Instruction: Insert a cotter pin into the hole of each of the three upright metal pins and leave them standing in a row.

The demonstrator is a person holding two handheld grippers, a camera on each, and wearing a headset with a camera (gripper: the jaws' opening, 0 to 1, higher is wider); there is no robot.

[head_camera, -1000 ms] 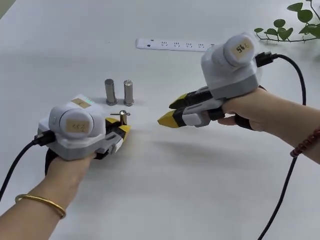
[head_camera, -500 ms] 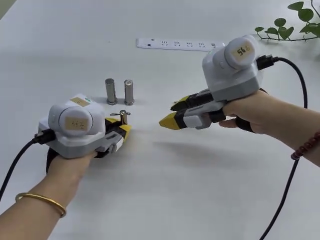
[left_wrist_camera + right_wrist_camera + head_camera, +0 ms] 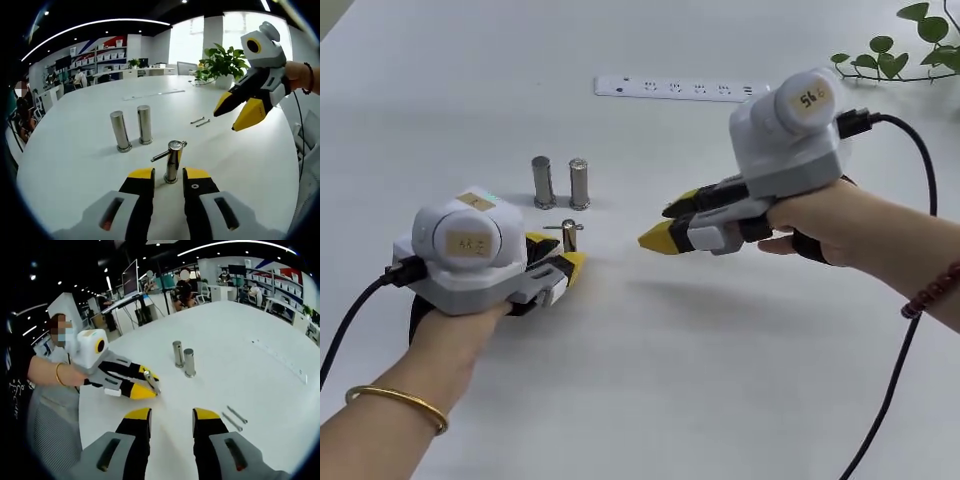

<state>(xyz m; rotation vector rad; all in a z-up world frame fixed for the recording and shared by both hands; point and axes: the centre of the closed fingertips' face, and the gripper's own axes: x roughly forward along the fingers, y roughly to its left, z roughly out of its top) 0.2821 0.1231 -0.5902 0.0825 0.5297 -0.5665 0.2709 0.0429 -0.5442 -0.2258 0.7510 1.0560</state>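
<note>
Two bare metal pins (image 3: 542,182) (image 3: 579,184) stand upright side by side on the white table. A third pin (image 3: 569,234) stands nearer me with a cotter pin (image 3: 558,228) through its top. My left gripper (image 3: 558,251) is open, its yellow tips just short of that pin's base; the third pin (image 3: 172,161) rises in the gap ahead of the jaws, untouched. My right gripper (image 3: 662,224) hovers open and empty to the right, above the table. Two loose cotter pins (image 3: 234,417) lie ahead of the right gripper (image 3: 171,415). The left gripper (image 3: 169,175) faces the bare pins (image 3: 120,131).
A white power strip (image 3: 670,88) lies at the far side of the table. A potted plant's leaves (image 3: 910,50) hang over the back right corner. Cables trail from both grippers. The loose cotter pins (image 3: 199,121) lie right of the standing pins.
The left hand has rolled slightly and the right gripper has drifted a little to the right. The pins stand where they were.
</note>
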